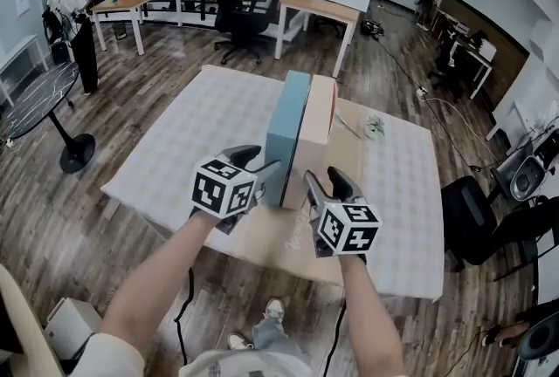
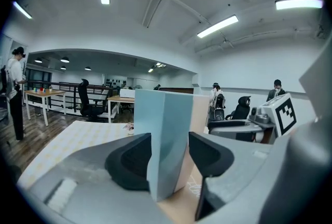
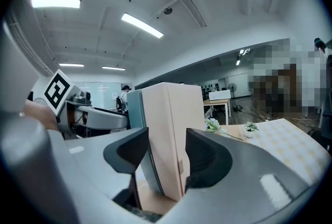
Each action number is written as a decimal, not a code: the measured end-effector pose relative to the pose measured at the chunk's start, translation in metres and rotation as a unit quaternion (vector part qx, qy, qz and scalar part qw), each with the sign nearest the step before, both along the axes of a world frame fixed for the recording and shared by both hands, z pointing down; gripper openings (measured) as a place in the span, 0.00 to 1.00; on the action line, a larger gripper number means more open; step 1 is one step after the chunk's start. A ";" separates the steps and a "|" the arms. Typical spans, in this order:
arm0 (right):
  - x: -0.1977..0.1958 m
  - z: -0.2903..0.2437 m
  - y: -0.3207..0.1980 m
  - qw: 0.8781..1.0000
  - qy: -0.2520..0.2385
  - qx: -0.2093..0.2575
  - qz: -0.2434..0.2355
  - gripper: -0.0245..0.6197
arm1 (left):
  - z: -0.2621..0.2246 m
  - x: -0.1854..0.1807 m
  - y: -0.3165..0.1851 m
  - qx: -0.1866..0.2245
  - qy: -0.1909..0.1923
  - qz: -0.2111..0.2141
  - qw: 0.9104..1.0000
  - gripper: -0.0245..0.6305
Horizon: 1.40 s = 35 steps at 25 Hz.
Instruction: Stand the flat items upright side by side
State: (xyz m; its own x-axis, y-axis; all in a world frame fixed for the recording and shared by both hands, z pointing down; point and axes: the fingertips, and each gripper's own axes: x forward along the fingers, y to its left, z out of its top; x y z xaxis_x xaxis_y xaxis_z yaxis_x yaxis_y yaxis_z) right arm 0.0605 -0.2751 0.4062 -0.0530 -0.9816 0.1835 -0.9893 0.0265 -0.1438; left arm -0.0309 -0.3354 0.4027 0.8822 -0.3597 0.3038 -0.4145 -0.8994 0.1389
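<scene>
Two flat boxes stand upright side by side on the table: a light blue box (image 1: 286, 135) on the left and a pale pink box (image 1: 316, 126) touching its right face. My left gripper (image 1: 258, 164) is at the near end of the blue box (image 2: 168, 135), which sits between the jaws; the left pad is at its side and a gap shows at the right pad. My right gripper (image 1: 325, 181) is at the near end of the pink box (image 3: 171, 129), whose lower corner lies between the pads with no clear squeeze. Both grippers sit low and tilt upward.
The boxes rest on a tan board (image 1: 262, 236) over a checked white tablecloth (image 1: 183, 131). Small sprigs of greenery (image 1: 376, 126) lie to the right of the boxes. Office chairs (image 1: 240, 13), desks and a standing person (image 1: 74, 17) are beyond the table.
</scene>
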 end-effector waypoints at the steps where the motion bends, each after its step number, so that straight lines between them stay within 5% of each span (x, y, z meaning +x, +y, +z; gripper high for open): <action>1: 0.003 -0.001 0.007 1.000 0.000 -0.006 0.013 0.37 | -0.001 -0.004 0.002 0.002 0.001 -0.006 1.000 0.40; 5: 0.014 0.000 0.035 0.997 -0.007 -0.038 0.059 0.25 | -0.003 -0.018 0.016 0.013 -0.007 -0.020 1.000 0.29; 15: 0.000 -0.023 0.087 0.997 0.022 -0.035 0.071 0.08 | -0.009 -0.053 0.050 0.039 -0.019 -0.043 0.998 0.05; 35: -0.010 -0.033 0.103 0.996 0.047 -0.028 0.067 0.05 | -0.024 -0.056 0.070 0.044 -0.008 -0.031 0.999 0.04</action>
